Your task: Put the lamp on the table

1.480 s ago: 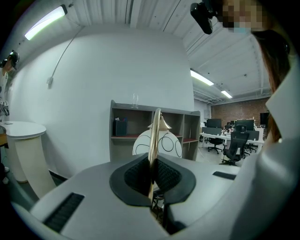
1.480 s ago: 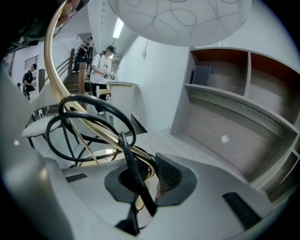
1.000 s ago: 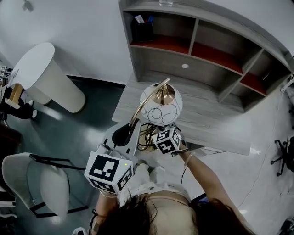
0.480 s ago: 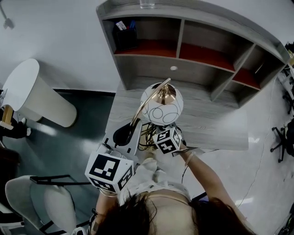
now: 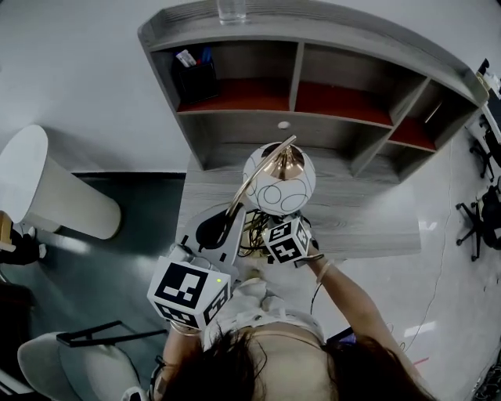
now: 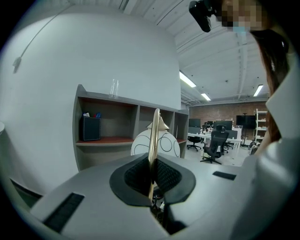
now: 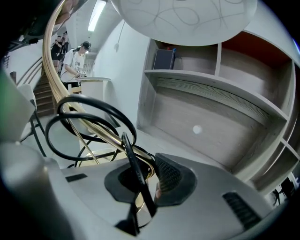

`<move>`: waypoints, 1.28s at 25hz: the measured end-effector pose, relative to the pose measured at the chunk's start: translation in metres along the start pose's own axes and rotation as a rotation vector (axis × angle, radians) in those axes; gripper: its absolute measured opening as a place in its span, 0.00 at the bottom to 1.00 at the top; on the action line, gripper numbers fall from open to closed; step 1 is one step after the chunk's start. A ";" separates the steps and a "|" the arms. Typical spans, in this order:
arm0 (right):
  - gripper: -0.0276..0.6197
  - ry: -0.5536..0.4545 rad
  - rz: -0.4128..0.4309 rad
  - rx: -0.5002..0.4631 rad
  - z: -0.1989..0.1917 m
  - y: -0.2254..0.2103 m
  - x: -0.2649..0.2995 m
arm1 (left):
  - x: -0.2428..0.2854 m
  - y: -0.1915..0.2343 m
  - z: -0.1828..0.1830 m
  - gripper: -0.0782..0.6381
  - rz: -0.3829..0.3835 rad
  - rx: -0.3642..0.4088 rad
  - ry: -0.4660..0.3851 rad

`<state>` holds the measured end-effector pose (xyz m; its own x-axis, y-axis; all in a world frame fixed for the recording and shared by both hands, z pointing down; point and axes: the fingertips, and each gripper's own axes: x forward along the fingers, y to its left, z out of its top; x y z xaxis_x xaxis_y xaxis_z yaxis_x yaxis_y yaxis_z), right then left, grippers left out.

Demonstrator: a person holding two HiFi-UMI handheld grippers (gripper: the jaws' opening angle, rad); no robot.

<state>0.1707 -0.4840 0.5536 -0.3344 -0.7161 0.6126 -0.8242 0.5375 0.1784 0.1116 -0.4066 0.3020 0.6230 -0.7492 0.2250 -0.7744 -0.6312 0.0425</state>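
- Head view showed the lamp [image 5: 279, 178] held up off the worktop [image 5: 368, 215], its white globe shade [image 5: 279, 182] hanging over the worktop's near left part and its gold stem [image 5: 249, 182] arching up from the person's side.
- In the left gripper view, the left tool [image 6: 152, 174] was closed tight on that thin stem [image 6: 153, 140], which rose straight up out of the pads towards the shade.
- In the right gripper view, the right tool [image 7: 146, 180] was closed to a narrow gap low on the lamp. The gold foot sat between the pads and the black cord [image 7: 89, 117] looped just above them, one strand running down through the gap.
- At the back of the worktop stood a shelf unit [image 5: 313, 117] with red-floored bays. A black holder [image 5: 192, 77] sat in its left bay and a glass [image 5: 232, 9] on its top.
- I judged the carry to be in hand, with the lamp brought over the worktop but not yet set down. Whether the foot touched the surface could not be seen.
- The next move called for both tools to lower together with the foot level, onto bare worktop in front of the shelf unit.
- The cord needed to stay out from under the foot, and neither tool should let go until the lamp stood on its own.
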 end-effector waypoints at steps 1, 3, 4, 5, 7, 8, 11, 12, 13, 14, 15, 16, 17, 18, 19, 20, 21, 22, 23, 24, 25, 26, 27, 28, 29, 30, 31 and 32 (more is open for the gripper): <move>0.12 0.004 -0.008 0.005 0.000 -0.003 0.001 | 0.003 0.002 0.001 0.12 -0.011 0.002 0.000; 0.12 0.012 -0.025 0.018 0.001 -0.009 0.004 | 0.010 0.005 0.003 0.12 -0.033 0.006 0.002; 0.12 0.016 -0.034 0.026 0.001 -0.012 0.005 | 0.013 0.006 0.004 0.12 -0.045 0.008 0.004; 0.12 0.021 -0.043 0.033 0.001 -0.015 0.005 | 0.017 0.007 0.005 0.12 -0.058 0.010 0.006; 0.12 0.028 -0.060 0.046 0.001 -0.021 0.008 | 0.023 0.010 0.007 0.12 -0.081 0.013 0.009; 0.12 0.031 -0.067 0.052 0.002 -0.024 0.009 | 0.027 0.012 0.007 0.12 -0.090 0.014 0.011; 0.12 0.040 -0.087 0.069 0.002 -0.032 0.014 | 0.036 0.015 0.008 0.12 -0.118 0.016 0.016; 0.12 0.042 -0.094 0.074 0.002 -0.034 0.015 | 0.039 0.016 0.008 0.12 -0.127 0.017 0.017; 0.12 0.045 -0.100 0.079 0.002 -0.037 0.016 | 0.041 0.017 0.008 0.12 -0.135 0.017 0.018; 0.12 0.047 -0.106 0.083 0.001 -0.039 0.018 | 0.044 0.018 0.008 0.12 -0.142 0.018 0.019; 0.12 0.050 -0.111 0.087 0.001 -0.041 0.019 | 0.047 0.019 0.008 0.12 -0.149 0.018 0.020; 0.12 0.052 -0.116 0.091 0.001 -0.043 0.021 | 0.049 0.020 0.008 0.12 -0.156 0.018 0.022; 0.12 0.054 -0.119 0.095 0.001 -0.045 0.022 | 0.052 0.021 0.008 0.12 -0.162 0.018 0.024; 0.12 0.057 -0.122 0.099 0.001 -0.046 0.024 | 0.055 0.023 0.008 0.12 -0.167 0.019 0.026; 0.12 0.061 -0.124 0.102 0.001 -0.048 0.026 | 0.057 0.025 0.008 0.12 -0.170 0.019 0.029; 0.12 0.064 -0.127 0.105 0.000 -0.049 0.028 | 0.060 0.026 0.008 0.12 -0.174 0.019 0.031; 0.12 0.067 -0.129 0.108 0.000 -0.051 0.031 | 0.063 0.028 0.008 0.12 -0.177 0.020 0.034; 0.12 0.070 -0.130 0.111 0.001 -0.052 0.033 | 0.066 0.030 0.007 0.12 -0.181 0.020 0.037; 0.12 0.072 -0.132 0.113 0.001 -0.053 0.035 | 0.069 0.032 0.007 0.12 -0.185 0.020 0.040; 0.12 0.074 -0.133 0.116 0.002 -0.055 0.038 | 0.071 0.034 0.007 0.12 -0.189 0.019 0.043; 0.12 0.077 -0.135 0.119 0.002 -0.056 0.041 | 0.074 0.036 0.006 0.12 -0.192 0.017 0.045; 0.12 0.080 -0.136 0.121 0.002 -0.058 0.043 | 0.077 0.038 0.006 0.12 -0.195 0.015 0.048; 0.12 0.082 -0.137 0.124 0.002 -0.059 0.046 | 0.080 0.040 0.005 0.12 -0.197 0.013 0.050; 0.12 0.084 -0.138 0.128 0.002 -0.061 0.048 | 0.083 0.042 0.005 0.12 -0.199 0.012 0.053; 0.12 0.087 -0.139 0.130 0.002 -0.062 0.051 | 0.086 0.044 0.005 0.12 -0.200 0.011 0.055; 0.12 0.089 -0.139 0.133 0.002 -0.064 0.053 | 0.089 0.046 0.004 0.12 -0.202 0.010 0.057; 0.12 0.091 -0.139 0.134 0.002 -0.065 0.055 | 0.092 0.047 0.004 0.12 -0.203 0.010 0.059; 0.12 0.093 -0.139 0.136 0.002 -0.066 0.057 | 0.094 0.049 0.004 0.12 -0.206 0.010 0.060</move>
<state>0.2055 -0.5612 0.5753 -0.1747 -0.7316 0.6590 -0.9156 0.3669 0.1645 0.1332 -0.5088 0.3213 0.7598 -0.5913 0.2704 -0.6304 -0.7718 0.0836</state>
